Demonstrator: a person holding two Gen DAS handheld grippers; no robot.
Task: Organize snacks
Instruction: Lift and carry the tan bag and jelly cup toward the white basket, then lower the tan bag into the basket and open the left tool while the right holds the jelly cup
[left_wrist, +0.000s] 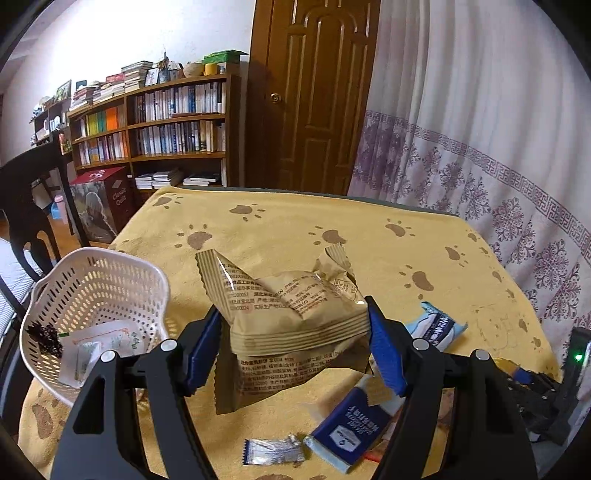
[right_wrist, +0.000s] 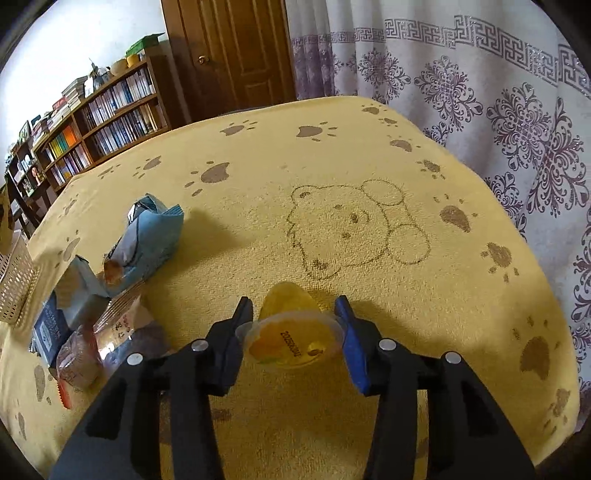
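In the left wrist view my left gripper (left_wrist: 293, 325) is shut on a tan snack bag (left_wrist: 291, 314), held above the yellow paw-print cloth (left_wrist: 288, 221). A white perforated basket (left_wrist: 92, 295) sits to its left with a few small packets inside. Below the bag lie a dark blue packet (left_wrist: 347, 432), a silver candy wrapper (left_wrist: 273, 450) and a light blue packet (left_wrist: 436, 326). In the right wrist view my right gripper (right_wrist: 293, 314) is shut on a yellow jelly cup (right_wrist: 291, 332), its sealed lid facing the camera. A blue packet (right_wrist: 147, 240) and several other snacks (right_wrist: 81, 332) lie at the left.
The table's far edge meets a patterned curtain (left_wrist: 480, 147) on the right and a wooden door (left_wrist: 317, 92) behind. A bookshelf (left_wrist: 155, 125) and a dark chair (left_wrist: 33, 206) stand at the left. A bear drawing (right_wrist: 351, 229) marks the open cloth ahead of the right gripper.
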